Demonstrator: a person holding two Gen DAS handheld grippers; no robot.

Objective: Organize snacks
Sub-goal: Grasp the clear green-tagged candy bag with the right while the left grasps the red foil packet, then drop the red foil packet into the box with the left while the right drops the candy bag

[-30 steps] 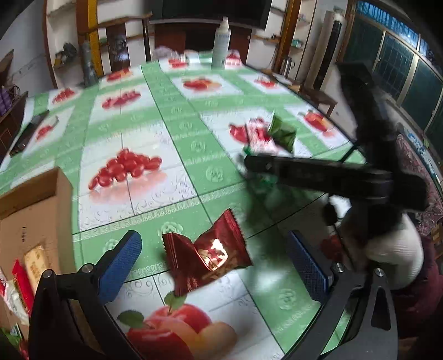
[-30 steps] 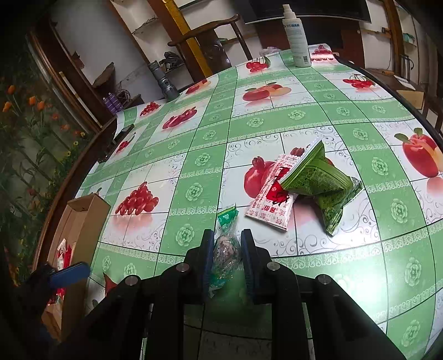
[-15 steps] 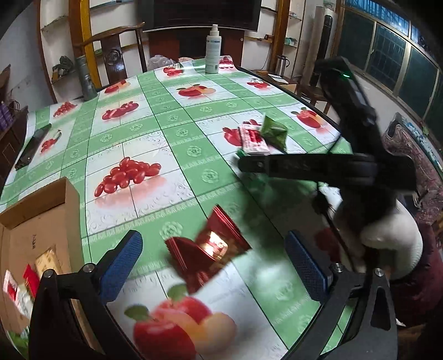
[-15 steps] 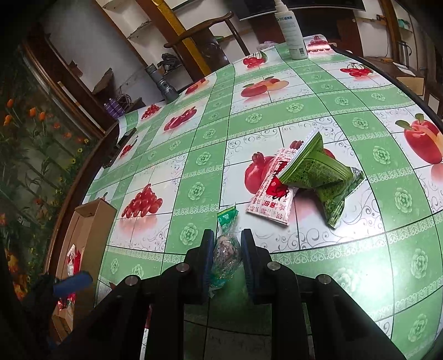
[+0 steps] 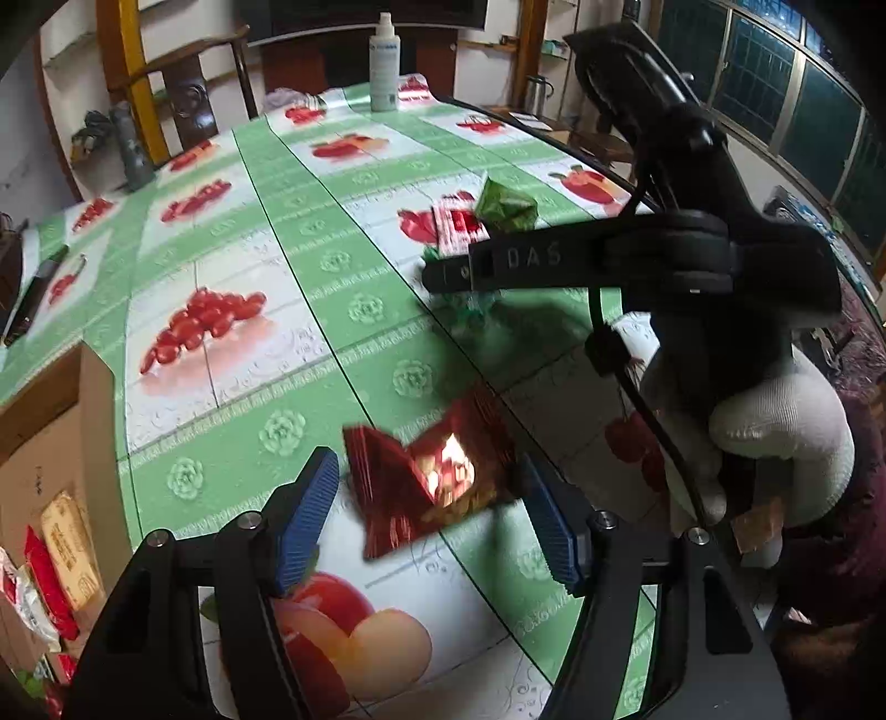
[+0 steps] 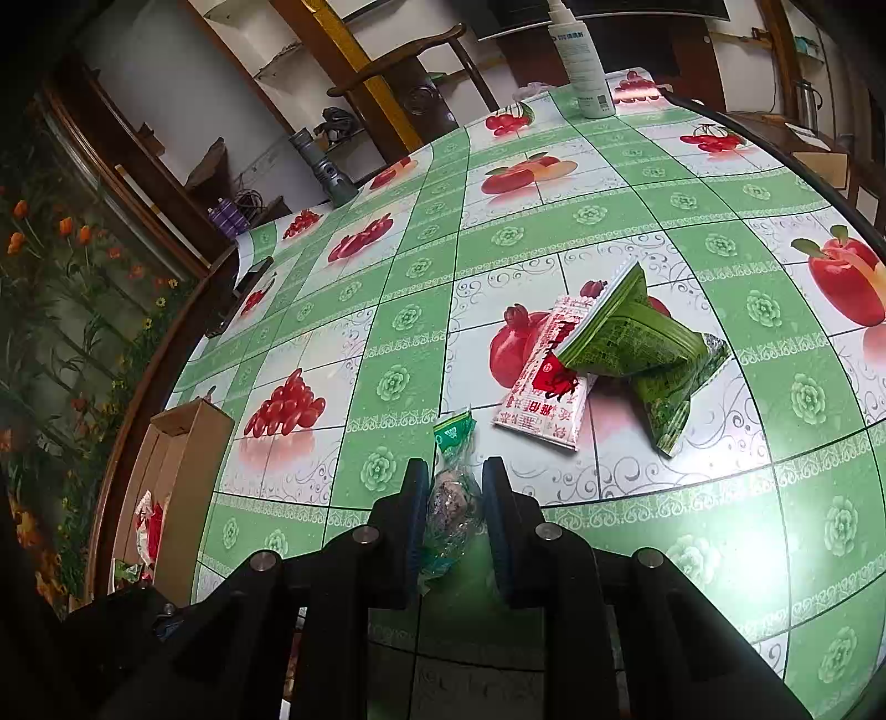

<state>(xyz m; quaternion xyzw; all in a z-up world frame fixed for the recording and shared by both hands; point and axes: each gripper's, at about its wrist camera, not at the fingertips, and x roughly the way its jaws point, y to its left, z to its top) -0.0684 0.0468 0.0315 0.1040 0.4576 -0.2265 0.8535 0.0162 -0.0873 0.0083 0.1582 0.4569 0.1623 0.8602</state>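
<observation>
The left claw [image 5: 429, 520] stands wide open around the shiny red foil snack packet [image 5: 429, 482] lying on the green fruit-print tabletop [image 5: 310, 332]; its pads look just short of contact, though blur hides it. Close squarely on the puffy middle. The right claw [image 6: 455, 507] is clamped on a clear green-topped snack bag [image 6: 453, 493]; carry both to the open cardboard box [image 5: 50, 476].

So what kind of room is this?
Probably a home dining or living room: a big round table with a fruit-print cover, a wooden chair behind it, and shelves along the wall.
</observation>
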